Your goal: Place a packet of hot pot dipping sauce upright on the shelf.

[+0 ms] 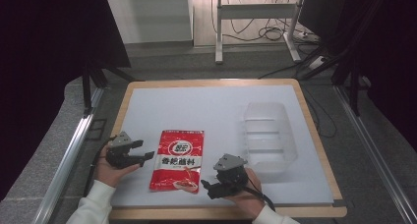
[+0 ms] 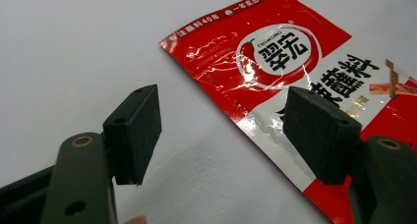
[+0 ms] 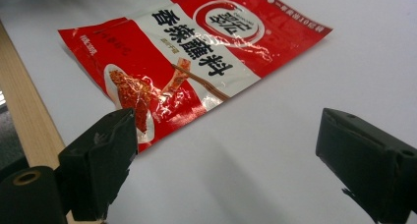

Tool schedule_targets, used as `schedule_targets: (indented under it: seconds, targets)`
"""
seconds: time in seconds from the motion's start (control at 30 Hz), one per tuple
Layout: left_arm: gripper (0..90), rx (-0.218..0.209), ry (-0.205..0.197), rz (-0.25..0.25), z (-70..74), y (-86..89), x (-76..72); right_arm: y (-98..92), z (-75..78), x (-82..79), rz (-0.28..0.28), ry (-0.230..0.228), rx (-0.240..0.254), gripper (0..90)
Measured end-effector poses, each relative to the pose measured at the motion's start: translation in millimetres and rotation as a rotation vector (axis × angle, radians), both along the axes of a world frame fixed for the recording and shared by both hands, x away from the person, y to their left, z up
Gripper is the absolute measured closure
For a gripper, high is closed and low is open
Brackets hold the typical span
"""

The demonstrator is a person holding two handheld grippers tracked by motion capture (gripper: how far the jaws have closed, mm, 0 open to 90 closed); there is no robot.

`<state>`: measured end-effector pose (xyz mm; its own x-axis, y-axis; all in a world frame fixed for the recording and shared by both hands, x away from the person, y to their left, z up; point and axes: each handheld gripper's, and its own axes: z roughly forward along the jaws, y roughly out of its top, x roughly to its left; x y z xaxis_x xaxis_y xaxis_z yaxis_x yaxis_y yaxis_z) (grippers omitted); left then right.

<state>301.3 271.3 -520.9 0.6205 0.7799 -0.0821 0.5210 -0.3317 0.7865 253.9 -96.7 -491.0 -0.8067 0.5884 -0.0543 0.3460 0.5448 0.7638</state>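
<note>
At the bottom of the high view, two hands are coming in with white sleeves, each holding a gripper low over the white table top (image 1: 206,106). The left gripper (image 1: 146,150) is sitting at the lower left of centre, its jaws standing wide with nothing between them — in the left gripper view (image 2: 223,135) the two black pads are framing bare table and the near edge of the packet. The right gripper (image 1: 205,186) is sitting at the lower middle, jaws also spread wide and empty; in the right gripper view (image 3: 221,150) one pad is hanging just beside the packet's corner, without clearly touching it.

Between the two grippers, the red seasoning packet (image 1: 178,160) is lying flat on the table, just left of centre in the lower half of the frame — its printed face is showing up in both gripper views (image 2: 275,62) (image 3: 192,52).

Farther back, to the right of centre, a clear plastic bin (image 1: 268,135) is standing upright on the table, well apart from the packet.
</note>
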Motion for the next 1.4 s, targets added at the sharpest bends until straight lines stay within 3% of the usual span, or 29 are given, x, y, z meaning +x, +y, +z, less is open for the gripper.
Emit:
schedule_targets:
  seconds: [0.2, 0.4, 0.57, 1.03, 1.4]
  targets:
    - [29.9, 0.010, 0.002, -0.006, -1.1, -1.3, -1.3, -3.1, 6.5, -0.1, 0.028, -0.021, 0.012, 15.1]
    - [29.7, 0.035, 0.005, -0.013, -2.4, -1.4, -5.1, -4.3, 12.6, 2.8, 0.015, -0.018, 0.021, 18.4]
    - [29.7, 0.030, 0.004, -0.017, -1.8, -1.7, -6.3, -5.4, 18.2, 4.2, 0.015, -0.019, 0.029, 20.1]
    - [29.5, 0.022, -0.002, -0.017, -1.7, -2.0, -5.7, -8.7, 23.4, 13.0, 0.007, 0.002, 0.030, 18.9]
    - [29.5, 0.019, -0.004, -0.005, -0.3, -0.8, -6.3, -7.0, 40.2, 21.7, 0.034, 0.010, 0.053, 17.5]
